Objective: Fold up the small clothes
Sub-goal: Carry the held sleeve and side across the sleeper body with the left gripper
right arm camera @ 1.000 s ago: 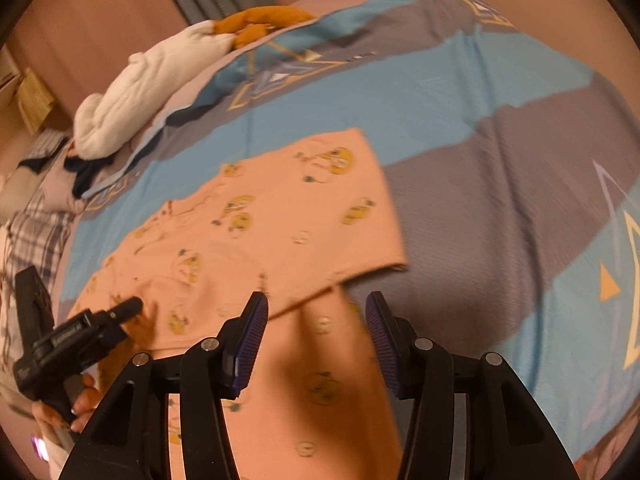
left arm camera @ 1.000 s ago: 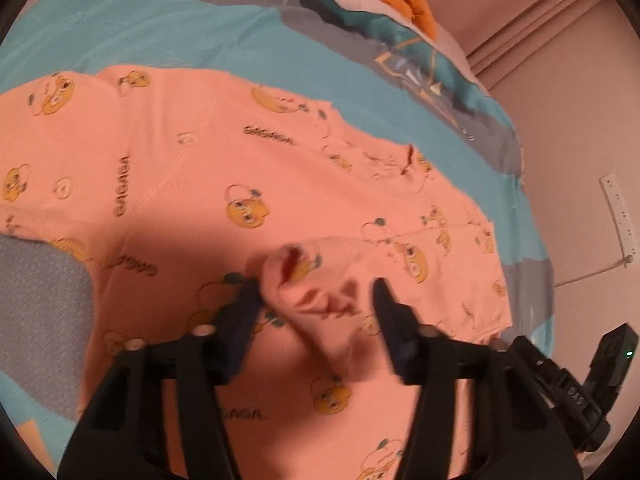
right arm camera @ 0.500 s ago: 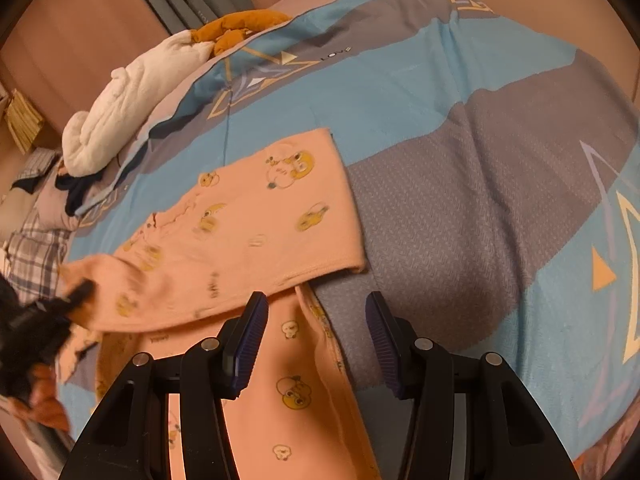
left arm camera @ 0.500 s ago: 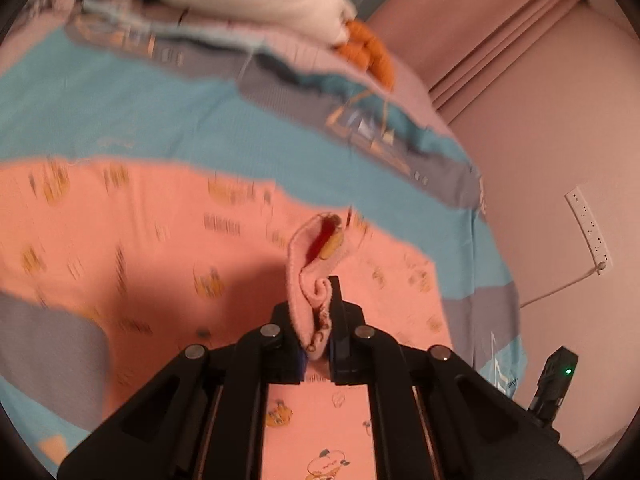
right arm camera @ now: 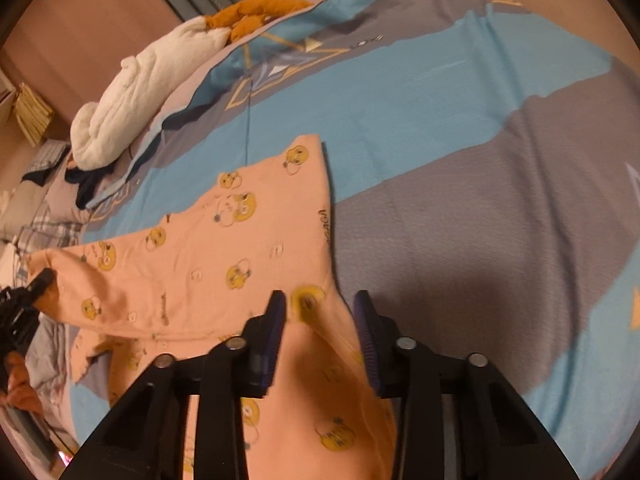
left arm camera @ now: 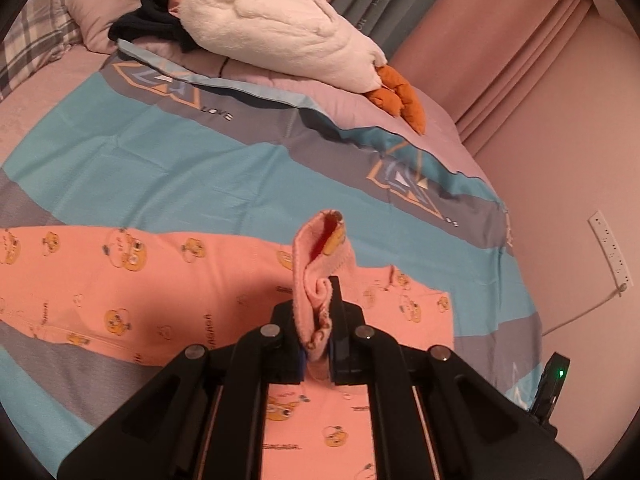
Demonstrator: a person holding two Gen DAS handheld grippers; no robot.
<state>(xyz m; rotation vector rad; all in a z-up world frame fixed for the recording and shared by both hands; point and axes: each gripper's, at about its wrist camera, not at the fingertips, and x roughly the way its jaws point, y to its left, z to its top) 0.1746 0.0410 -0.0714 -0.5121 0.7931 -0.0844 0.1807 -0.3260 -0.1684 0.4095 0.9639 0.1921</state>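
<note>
Now my left gripper (left arm camera: 318,320) is clamped on a bunched edge of the peach garment (right arm camera: 224,264), which lies spread on the striped bedspread (right arm camera: 440,128). My right gripper (right arm camera: 320,316), fingers apart, straddles its near edge; I should pinch there before lifting evenly.

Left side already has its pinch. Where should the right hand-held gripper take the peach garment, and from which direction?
Take the hem edge of the peach garment, right ahead of the open right hand-held gripper. Come in low from the grey side of the bedspread, one finger under the edge: there the cloth lies flat with a free border. The left hand-held gripper pinches the other end.
</note>
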